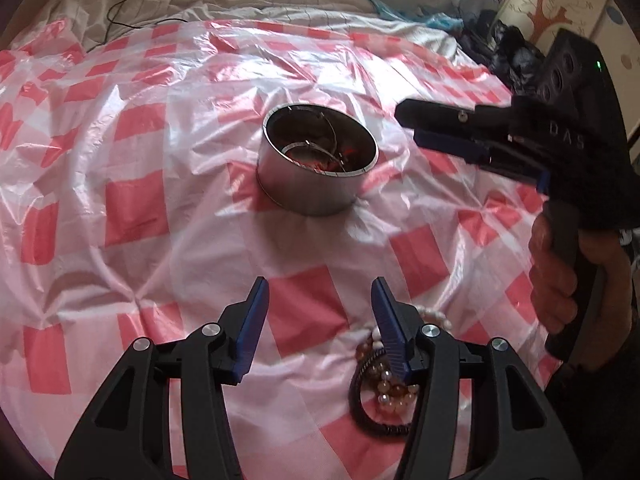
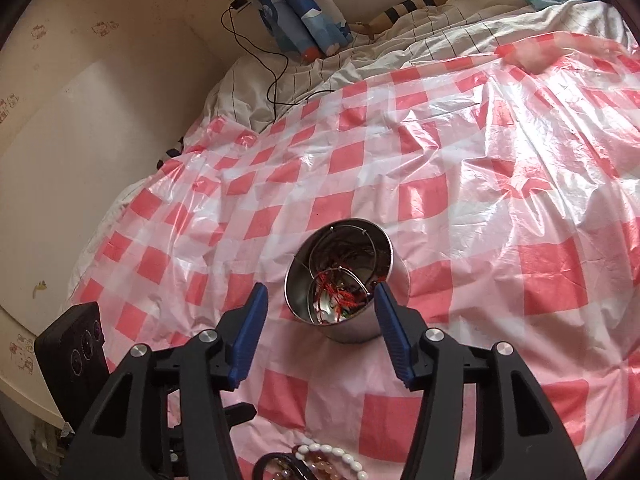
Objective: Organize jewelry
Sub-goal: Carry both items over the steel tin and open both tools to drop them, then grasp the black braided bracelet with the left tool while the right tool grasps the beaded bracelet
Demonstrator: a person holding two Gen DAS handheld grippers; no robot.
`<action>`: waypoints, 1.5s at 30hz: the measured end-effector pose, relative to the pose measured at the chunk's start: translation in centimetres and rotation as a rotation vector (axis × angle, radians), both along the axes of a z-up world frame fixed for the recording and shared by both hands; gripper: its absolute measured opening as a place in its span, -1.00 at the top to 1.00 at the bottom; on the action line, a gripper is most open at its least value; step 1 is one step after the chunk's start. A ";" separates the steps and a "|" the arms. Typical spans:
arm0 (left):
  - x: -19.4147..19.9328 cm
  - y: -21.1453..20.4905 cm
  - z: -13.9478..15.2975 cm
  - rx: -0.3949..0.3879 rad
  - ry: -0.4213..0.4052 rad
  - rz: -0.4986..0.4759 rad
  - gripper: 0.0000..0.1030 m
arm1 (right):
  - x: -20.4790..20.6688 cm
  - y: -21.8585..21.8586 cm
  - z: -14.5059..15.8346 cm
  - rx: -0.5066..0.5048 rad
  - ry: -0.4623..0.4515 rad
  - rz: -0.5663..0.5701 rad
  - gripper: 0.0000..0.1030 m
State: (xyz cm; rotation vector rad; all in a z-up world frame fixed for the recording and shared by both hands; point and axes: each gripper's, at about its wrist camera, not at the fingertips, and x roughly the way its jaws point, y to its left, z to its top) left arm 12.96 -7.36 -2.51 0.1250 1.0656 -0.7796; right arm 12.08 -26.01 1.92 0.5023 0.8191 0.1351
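On the bed lies one plastic sheet [image 1: 168,184] with pink and white squares, and on it stands one round metal tin [image 1: 316,168], upright and without lid. Inside the tin are thin wire hoops [image 2: 340,256] and a tangle of red threads [image 2: 338,296]; how many pieces there are, I cannot tell.

In the left wrist view, the left gripper [image 1: 320,308] comes in from 6 o'clock with its two blue fingers [image 1: 252,320] wide apart, and nothing is between them. The tin is at 12 o'clock from these fingers, well apart from them. Behind the finger at the right side lies one heap of bracelets [image 1: 380,388]: one dark band, one string of amber beads, one string of white beads [image 1: 434,316]. The finger hides a part of the heap. At 3 o'clock is the right gripper [image 1: 436,128], seen from the side, near the tin and above the sheet, with a small gap between its fingers and nothing in it. One hand [image 1: 560,276] holds its handle.

In the right wrist view the two fingers of the right gripper stand wide, and the near rim of the tin shows in the gap between them; the pads do not touch it. At 6 o'clock the white beads lie at the lower edge. At 8 o'clock is the dark body of the left gripper. At 11 o'clock one black cable [image 2: 276,76] runs over the white bedding [image 2: 400,52]
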 end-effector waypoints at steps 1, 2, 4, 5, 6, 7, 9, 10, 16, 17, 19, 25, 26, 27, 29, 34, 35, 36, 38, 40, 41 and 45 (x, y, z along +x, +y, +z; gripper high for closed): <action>-0.7 -0.2 -0.3 0.013 0.005 -0.026 0.02 | -0.4 -0.2 0.0 -0.004 0.004 -0.005 -0.12; -1.3 -0.3 -0.4 0.022 0.006 -0.045 0.02 | -0.7 -0.4 0.0 -0.007 0.008 -0.008 -0.12; -2.5 -0.6 -0.7 0.044 0.005 -0.080 0.02 | -1.4 -0.6 0.1 -0.014 0.016 -0.007 -0.12; -3.0 -0.7 -0.8 0.050 0.007 -0.093 0.02 | -1.7 -0.6 0.2 -0.022 0.021 -0.004 -0.12; -3.5 -0.7 -1.0 0.057 0.009 -0.106 0.02 | -2.1 -0.5 0.3 -0.031 0.023 0.000 -0.12; -4.0 -0.7 -1.2 0.068 0.013 -0.116 0.02 | -2.4 -0.4 0.4 -0.041 0.025 0.005 -0.13; -4.7 -0.8 -1.5 0.083 0.014 -0.139 0.02 | -3.1 -0.1 0.5 -0.062 0.029 0.012 -0.19; -5.1 -0.8 -1.7 0.094 0.014 -0.150 0.02 | -3.5 0.0 0.6 -0.075 0.031 0.015 -0.22; -6.7 -0.9 -2.6 0.105 0.022 -0.180 0.16 | -5.3 0.6 1.0 -0.106 0.035 0.023 -0.27; -6.8 -1.0 -2.8 0.098 0.027 -0.182 0.29 | -5.6 0.8 1.0 -0.109 0.036 0.026 -0.28; -7.0 -1.0 -2.9 0.071 0.040 -0.183 0.55 | -5.9 1.1 1.0 -0.117 0.039 0.031 -0.29; -5.8 0.2 -2.2 -0.055 0.109 -0.139 0.86 | -5.9 1.9 0.9 -0.124 0.045 0.046 -0.29; -5.6 0.3 -2.1 -0.064 0.114 -0.136 0.86 | -5.8 2.1 0.9 -0.127 0.045 0.048 -0.29; -5.5 0.3 -2.0 -0.060 0.109 -0.132 0.86 | -5.8 2.2 0.8 -0.131 0.047 0.052 -0.29; -5.5 0.2 -2.1 -0.040 0.109 -0.137 0.86 | -5.7 2.3 0.6 -0.132 0.051 0.054 -0.30; -5.6 -0.8 -3.2 0.015 0.134 -0.164 0.82 | -5.6 2.3 0.4 -0.132 0.054 0.058 -0.30; -5.7 -0.9 -3.3 0.018 0.134 -0.167 0.82 | -5.6 2.3 0.5 -0.132 0.053 0.058 -0.30; -5.7 -1.0 -3.2 0.023 0.126 -0.168 0.82 | -5.6 2.3 0.5 -0.131 0.053 0.058 -0.30; -5.7 -0.8 -2.9 0.019 0.105 -0.161 0.85 | -5.7 2.3 0.5 -0.128 0.050 0.060 -0.30; -5.4 -0.2 -2.2 -0.005 0.089 -0.135 0.85 | -5.7 2.3 0.6 -0.127 0.051 0.064 -0.30; -5.0 0.4 -1.7 -0.021 0.079 -0.109 0.85 | -5.8 2.2 0.6 -0.128 0.051 0.069 -0.30; -2.3 4.1 -0.2 -0.096 0.070 0.044 0.85 | -6.0 3.3 0.6 -0.167 0.061 0.154 -0.30</action>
